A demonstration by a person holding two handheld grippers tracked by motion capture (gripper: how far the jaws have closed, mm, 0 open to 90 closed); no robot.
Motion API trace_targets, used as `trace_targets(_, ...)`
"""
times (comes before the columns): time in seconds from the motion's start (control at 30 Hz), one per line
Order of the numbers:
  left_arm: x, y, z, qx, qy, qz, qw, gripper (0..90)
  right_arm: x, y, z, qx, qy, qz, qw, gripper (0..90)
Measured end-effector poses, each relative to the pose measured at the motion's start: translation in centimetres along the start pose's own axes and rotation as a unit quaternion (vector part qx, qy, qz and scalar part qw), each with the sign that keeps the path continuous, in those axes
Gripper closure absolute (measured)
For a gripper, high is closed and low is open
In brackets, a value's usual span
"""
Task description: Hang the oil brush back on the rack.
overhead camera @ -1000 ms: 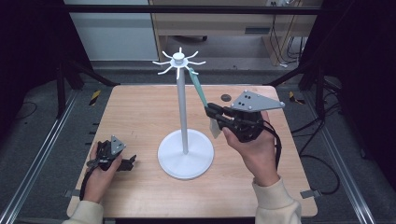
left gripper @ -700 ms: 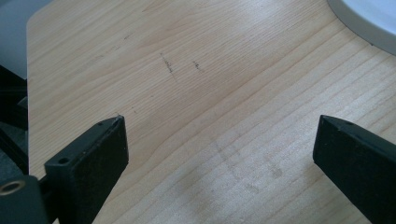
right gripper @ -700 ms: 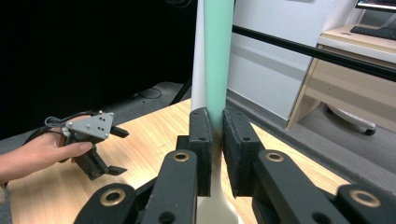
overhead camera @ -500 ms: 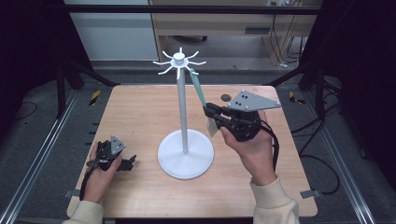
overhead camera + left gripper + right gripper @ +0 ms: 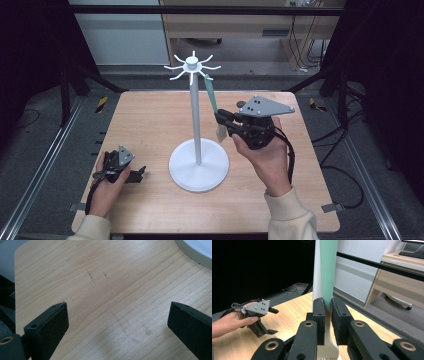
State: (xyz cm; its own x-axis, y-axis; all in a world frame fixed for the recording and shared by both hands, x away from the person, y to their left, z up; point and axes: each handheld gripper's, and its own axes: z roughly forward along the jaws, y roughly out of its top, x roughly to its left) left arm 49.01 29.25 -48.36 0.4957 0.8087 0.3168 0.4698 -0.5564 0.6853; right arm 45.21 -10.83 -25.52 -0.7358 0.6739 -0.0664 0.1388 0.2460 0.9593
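A white stand (image 5: 196,115) with a round base (image 5: 199,165) rises from the middle of the wooden table (image 5: 150,120). Its top carries a ring of hooks (image 5: 192,62). A green-handled utensil (image 5: 211,95) with a white head hangs slanted from one hook on the right. My right gripper (image 5: 220,119) is shut on its lower handle, just right of the pole. In the right gripper view the jaws of the right gripper (image 5: 327,315) clamp the green handle (image 5: 329,270) in front of the pole (image 5: 317,272). My left gripper (image 5: 140,172) rests on the table at the left, open (image 5: 117,322), with bare wood between its jaws.
The stand's base edge (image 5: 197,250) lies ahead and to the right of the left gripper. A small dark round thing (image 5: 241,104) sits on the table behind the right gripper. Metal rails run along both sides of the table, and a desk stands beyond the far edge.
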Motion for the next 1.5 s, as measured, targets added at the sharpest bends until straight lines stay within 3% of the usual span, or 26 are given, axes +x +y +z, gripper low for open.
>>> trace_targets(0.43, 0.0, 0.0, 0.0, 0.001, 0.001, -0.002, 1.0000, 2.9, 0.0, 0.0, 0.0, 0.004, 0.003, -0.002, 1.0000, 78.2)
trace_targets(0.8, 0.0, 0.0, 0.0, 0.002, 0.001, -0.001, 1.0000, 2.9, -0.7, -0.5, -1.1, 0.018, -0.020, -0.005, 0.9996, 73.5)
trace_targets(1.5, -0.1, 0.0, 0.2, 0.005, -0.001, 0.002, 1.0000, 2.9, -2.0, -1.2, -2.2, 0.042, -0.091, 0.003, 0.9950, 35.8)
